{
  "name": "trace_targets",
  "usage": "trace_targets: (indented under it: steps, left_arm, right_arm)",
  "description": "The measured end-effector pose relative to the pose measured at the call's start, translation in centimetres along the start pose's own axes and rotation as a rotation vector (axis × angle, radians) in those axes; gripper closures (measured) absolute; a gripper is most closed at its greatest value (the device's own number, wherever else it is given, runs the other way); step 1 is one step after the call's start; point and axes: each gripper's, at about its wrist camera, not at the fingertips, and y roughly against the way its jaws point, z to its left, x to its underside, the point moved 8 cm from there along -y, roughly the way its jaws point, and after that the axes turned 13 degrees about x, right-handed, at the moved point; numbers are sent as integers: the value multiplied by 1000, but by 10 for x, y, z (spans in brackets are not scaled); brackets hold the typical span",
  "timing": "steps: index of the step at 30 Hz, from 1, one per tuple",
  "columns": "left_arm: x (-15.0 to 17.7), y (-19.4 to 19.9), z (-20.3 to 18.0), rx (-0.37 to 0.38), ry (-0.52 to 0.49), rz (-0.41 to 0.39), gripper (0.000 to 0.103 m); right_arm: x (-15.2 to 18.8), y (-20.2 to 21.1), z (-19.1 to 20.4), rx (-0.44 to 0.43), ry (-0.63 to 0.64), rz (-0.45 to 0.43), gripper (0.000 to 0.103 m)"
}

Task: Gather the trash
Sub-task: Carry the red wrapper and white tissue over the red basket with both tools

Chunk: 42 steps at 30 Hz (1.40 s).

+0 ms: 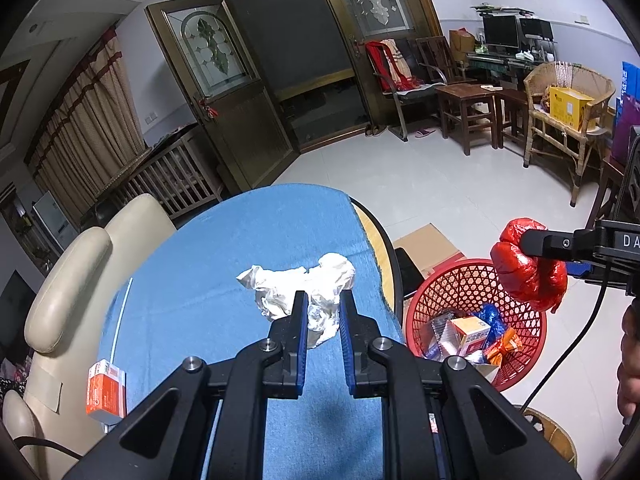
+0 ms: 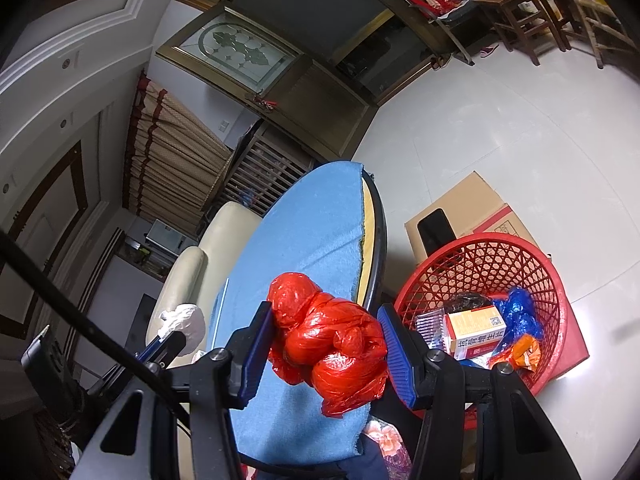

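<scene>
The left gripper (image 1: 324, 304) is clamped on a crumpled white paper wad (image 1: 298, 286), its blue-padded fingers (image 1: 301, 320) pinching the near right part of the wad, which lies on the blue cloth (image 1: 248, 240) covering the round table (image 1: 380, 236). The rest of the wad spreads to the left and far side of the fingers, resting on the cloth.

The right gripper (image 2: 326, 344) grips a crumpled red plastic bag (image 2: 332, 344) between its two blue pads, one pressing on each side of the bundle. In the left wrist view the bag (image 1: 528, 276) hangs in the air to the right of the table, above the far right rim of a red plastic mesh basket (image 1: 440, 296) that stands on the pale tiled floor (image 1: 460, 184) just beside the table's right edge.

Inside the basket lie a white and orange carton (image 2: 474, 330), a blue crinkled wrapper (image 2: 520, 312), an orange wrapper (image 2: 524, 354) and some clear plastic packaging (image 2: 430, 326).

On the near left part of the cloth lies a small orange and white box (image 1: 106, 394), with a thin white stick (image 1: 120, 316) beyond it. A flat brown cardboard box (image 2: 464, 208) lies on the floor on the far side of the basket. A cream padded chair (image 1: 68, 292) stands at the table's left.
</scene>
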Motion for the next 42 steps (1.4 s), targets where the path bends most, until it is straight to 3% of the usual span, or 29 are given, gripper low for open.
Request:
trace_targets:
  steps: [42]
  left_arm:
    - [15, -34, -34, 31, -69, 96, 87]
  right_arm:
    - [-3, -7, -36, 17, -84, 0, 47]
